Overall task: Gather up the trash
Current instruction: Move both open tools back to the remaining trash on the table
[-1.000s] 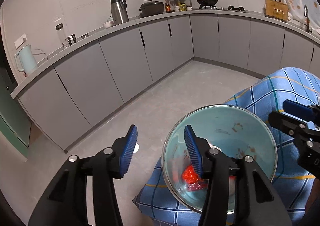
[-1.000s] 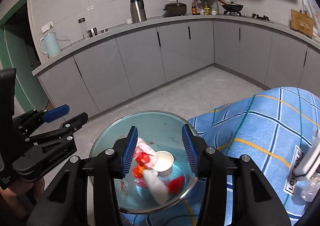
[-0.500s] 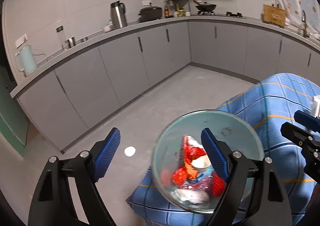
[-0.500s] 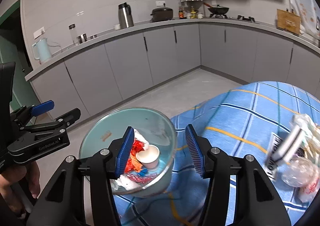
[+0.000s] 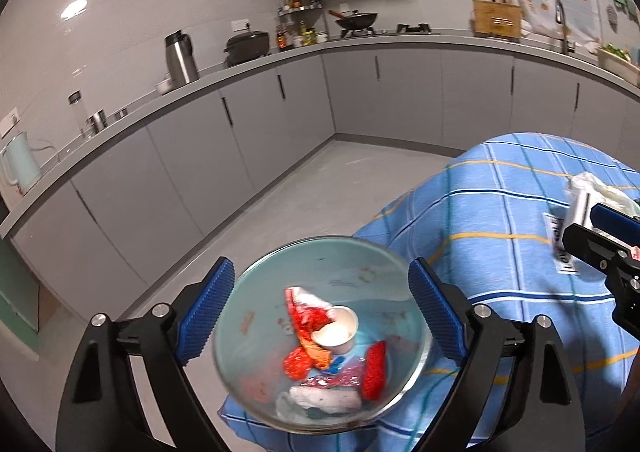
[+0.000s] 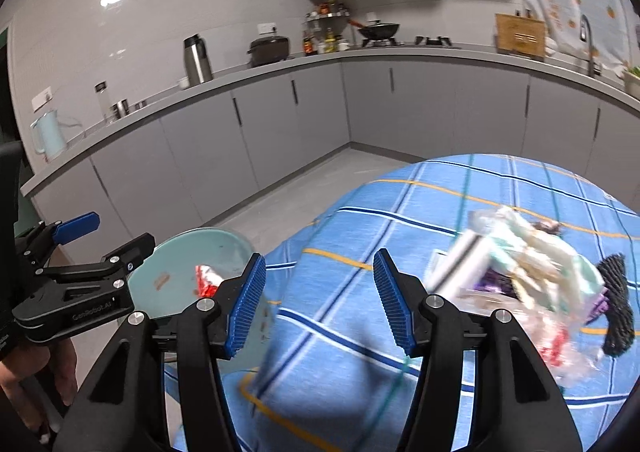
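Checked tablecloth point(image 6: 500, 384) carries both sites. Glass bowl point(image 5: 256, 332) is parked at its edge, presumably as bin, wrappers and cup inside. Remaining trash pile point(image 6: 532, 280) lies right. Left gripper point(image 5: 320, 310), jaws just widened, straddles bowl untouched; right gripper point(image 6: 320, 300), likewise opening, is held empty.

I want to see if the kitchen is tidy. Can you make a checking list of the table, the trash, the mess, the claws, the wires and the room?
Surface: blue checked tablecloth, wrinkled.
Job's things: glass bowl at the table's edge holds a paper cup, red wrappers and white tissue. A trash pile lies loose on the cloth, blurred.
Clutter: nothing else seen on the cloth.
Claws: left claw open wide, its jaws just opening, pads either side of the bowl. Right claw open, empty, just opening.
Cables: kettle cord on the counter.
Surroundings: grey cabinets, wok, thermos.
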`<state>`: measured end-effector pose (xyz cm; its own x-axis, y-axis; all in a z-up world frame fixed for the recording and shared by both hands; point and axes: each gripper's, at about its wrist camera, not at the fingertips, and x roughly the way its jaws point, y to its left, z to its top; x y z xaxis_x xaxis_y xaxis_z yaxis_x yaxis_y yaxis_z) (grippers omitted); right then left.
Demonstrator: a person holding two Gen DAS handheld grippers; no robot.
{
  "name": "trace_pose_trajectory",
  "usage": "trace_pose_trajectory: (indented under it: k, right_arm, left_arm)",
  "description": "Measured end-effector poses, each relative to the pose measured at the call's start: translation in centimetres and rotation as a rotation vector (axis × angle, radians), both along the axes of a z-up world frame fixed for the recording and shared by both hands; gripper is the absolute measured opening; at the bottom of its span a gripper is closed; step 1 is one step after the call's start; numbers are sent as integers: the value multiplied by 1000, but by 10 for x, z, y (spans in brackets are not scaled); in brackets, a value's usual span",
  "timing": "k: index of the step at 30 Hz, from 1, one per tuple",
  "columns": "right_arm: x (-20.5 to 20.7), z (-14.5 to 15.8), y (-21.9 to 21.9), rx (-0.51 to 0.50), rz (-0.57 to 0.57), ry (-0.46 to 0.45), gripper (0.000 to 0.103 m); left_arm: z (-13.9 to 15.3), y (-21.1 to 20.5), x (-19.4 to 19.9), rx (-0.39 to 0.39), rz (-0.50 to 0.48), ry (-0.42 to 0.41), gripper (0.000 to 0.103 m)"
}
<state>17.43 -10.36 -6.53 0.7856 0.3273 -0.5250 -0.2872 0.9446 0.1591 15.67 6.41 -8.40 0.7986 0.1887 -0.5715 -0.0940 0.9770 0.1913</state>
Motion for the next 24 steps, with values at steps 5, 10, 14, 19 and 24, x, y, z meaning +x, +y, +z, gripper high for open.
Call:
trace_pose_trajectory:
  k: [5, 10, 14, 19, 24]
  right_arm:
    - [-6, -1, -25, 1, -50, -6, 56]
    - [-13, 1, -49, -14, -106, -18, 57]
    - [-20, -2, -72, -14, -156, -16, 58]
    - [-25, -6, -96, -7, -210, -11, 58]
    - [-34, -10, -120, -8, -262, -7, 58]
  left_arm:
    - [0, -28, 4, 7, -53, 2, 88]
    - [-2, -55, 7, 5, -111, 4, 89]
    - [-4, -76, 10, 9, -155, 6, 90]
    - [-7, -98, 13, 18, -194, 11, 90]
    - [-11, -119, 15, 16, -230, 18, 90]
